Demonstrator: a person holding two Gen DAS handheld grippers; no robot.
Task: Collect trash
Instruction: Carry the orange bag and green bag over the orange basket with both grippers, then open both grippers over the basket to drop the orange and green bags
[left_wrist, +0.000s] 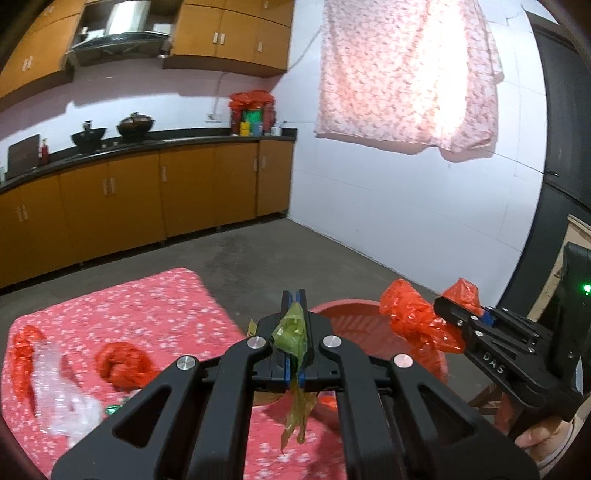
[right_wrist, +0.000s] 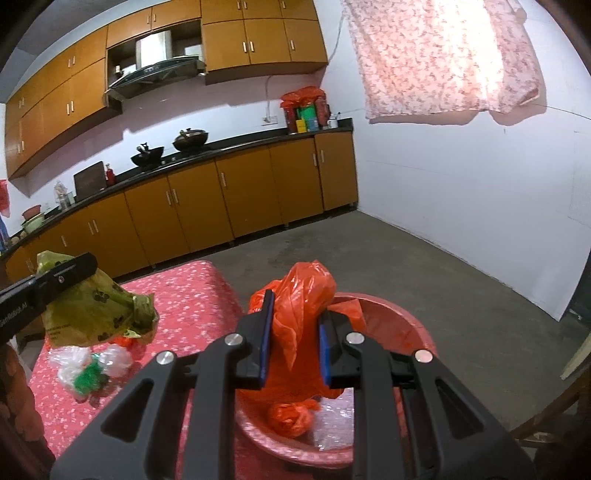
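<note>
The right hand-held gripper (right_wrist: 293, 332), clamped on an orange plastic bag (right_wrist: 299, 306), hangs directly above the red basin (right_wrist: 402, 325); the left hand-held gripper (left_wrist: 294, 332), pinching a green bag (left_wrist: 291, 332), sits beside the rim.

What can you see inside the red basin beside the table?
Inside the red basin, a crumpled orange bag and some clear plastic wrap lie at the bottom. The right gripper and its orange bag cover the rest.

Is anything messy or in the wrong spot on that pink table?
Yes. Trash lies loose on the pink flowery tablecloth instead of in the red basin: a scrunched red bag, crinkly clear plastic and a clear wrapper with green in it. Nothing looks spilled or broken.
</note>
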